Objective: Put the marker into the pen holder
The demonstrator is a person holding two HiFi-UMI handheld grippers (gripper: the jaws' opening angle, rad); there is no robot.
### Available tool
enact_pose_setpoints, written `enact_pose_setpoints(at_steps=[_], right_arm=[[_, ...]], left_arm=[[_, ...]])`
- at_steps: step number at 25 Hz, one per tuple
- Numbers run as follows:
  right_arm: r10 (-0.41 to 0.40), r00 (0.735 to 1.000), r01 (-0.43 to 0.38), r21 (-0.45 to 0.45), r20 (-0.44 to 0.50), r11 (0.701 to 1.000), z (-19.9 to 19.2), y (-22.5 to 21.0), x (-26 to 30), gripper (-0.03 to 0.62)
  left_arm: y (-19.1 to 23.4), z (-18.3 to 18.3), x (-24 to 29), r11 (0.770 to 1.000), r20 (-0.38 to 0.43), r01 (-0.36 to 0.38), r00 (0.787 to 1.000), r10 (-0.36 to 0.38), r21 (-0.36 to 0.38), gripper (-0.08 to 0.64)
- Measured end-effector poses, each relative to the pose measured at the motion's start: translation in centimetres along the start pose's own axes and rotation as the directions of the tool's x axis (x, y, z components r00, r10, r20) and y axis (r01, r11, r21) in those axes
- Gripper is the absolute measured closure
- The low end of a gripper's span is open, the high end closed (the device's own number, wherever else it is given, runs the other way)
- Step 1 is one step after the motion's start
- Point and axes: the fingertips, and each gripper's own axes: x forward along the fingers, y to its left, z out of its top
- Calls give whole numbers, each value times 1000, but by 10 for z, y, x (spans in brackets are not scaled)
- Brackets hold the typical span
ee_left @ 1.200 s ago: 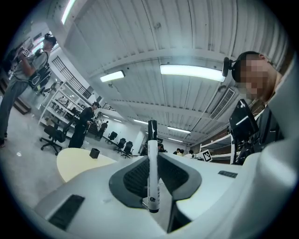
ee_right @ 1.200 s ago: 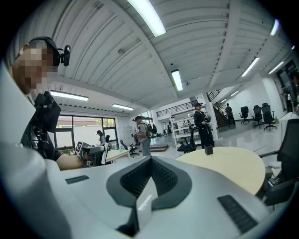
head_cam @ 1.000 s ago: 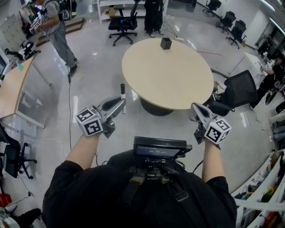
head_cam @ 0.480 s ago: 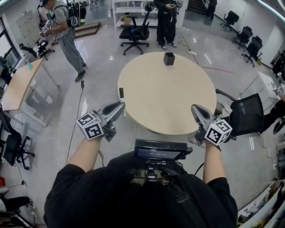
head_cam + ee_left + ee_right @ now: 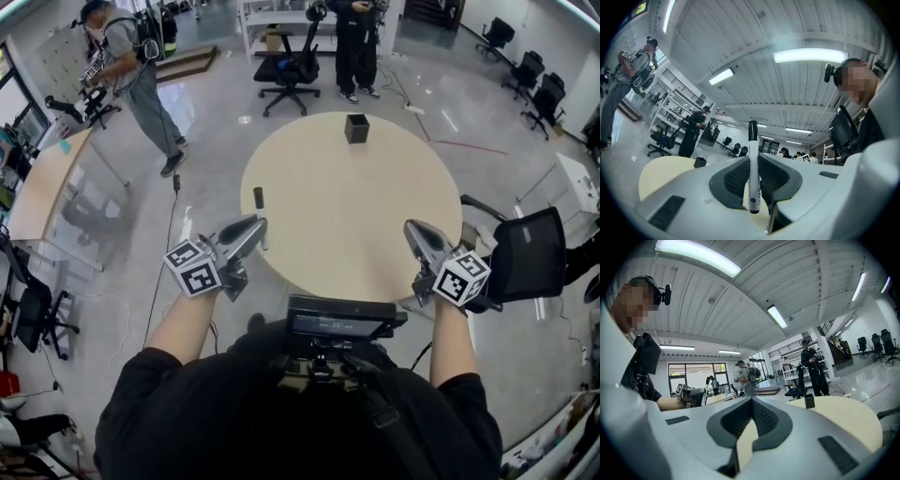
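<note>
A white marker with a black cap point(image 5: 753, 180) stands upright between the jaws of my left gripper point(image 5: 752, 157), which is shut on it. In the head view the left gripper point(image 5: 246, 231) hovers at the near left rim of the round beige table point(image 5: 352, 211), and the marker's cap point(image 5: 259, 198) sticks up above it. The black square pen holder point(image 5: 356, 128) stands at the table's far edge, also visible as a small pen holder point(image 5: 699, 162) and pen holder point(image 5: 809, 401). My right gripper point(image 5: 419, 236) is at the near right rim; the right gripper point(image 5: 752, 400) holds nothing and its tips meet.
A black office chair point(image 5: 527, 255) stands close to the table's right side. Another chair point(image 5: 286, 64) and a standing person point(image 5: 354, 39) are beyond the table. A second person point(image 5: 131, 80) stands at the far left by a long desk point(image 5: 37, 183).
The table has come nearer and lower in the head view; both grippers, earlier short of it over the floor, now reach its near rim. The marker stays gripped upright.
</note>
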Motion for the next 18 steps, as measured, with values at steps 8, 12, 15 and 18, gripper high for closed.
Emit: enact_pose_setpoints(at_steps=[8,12,15,18], right_arm=[[-105,994,105,-14,-9,994,4,-15,64,600],[-164,986,164,-22,0,986,11,-9,107,600],[-209,978,209,-8,10,978,14,-6,148,600],[-239,971,239,3,6,971,11,-2,170,600]], left_arm=[[85,18,16,995,-11,98,995,-99,-34,491],[138,40,17,987,-34,154,987,-155,-45,491],[184,54,18,979,-54,194,979,-197,-66,491],[209,62,20,970,-75,228,969,-234,-79,491]])
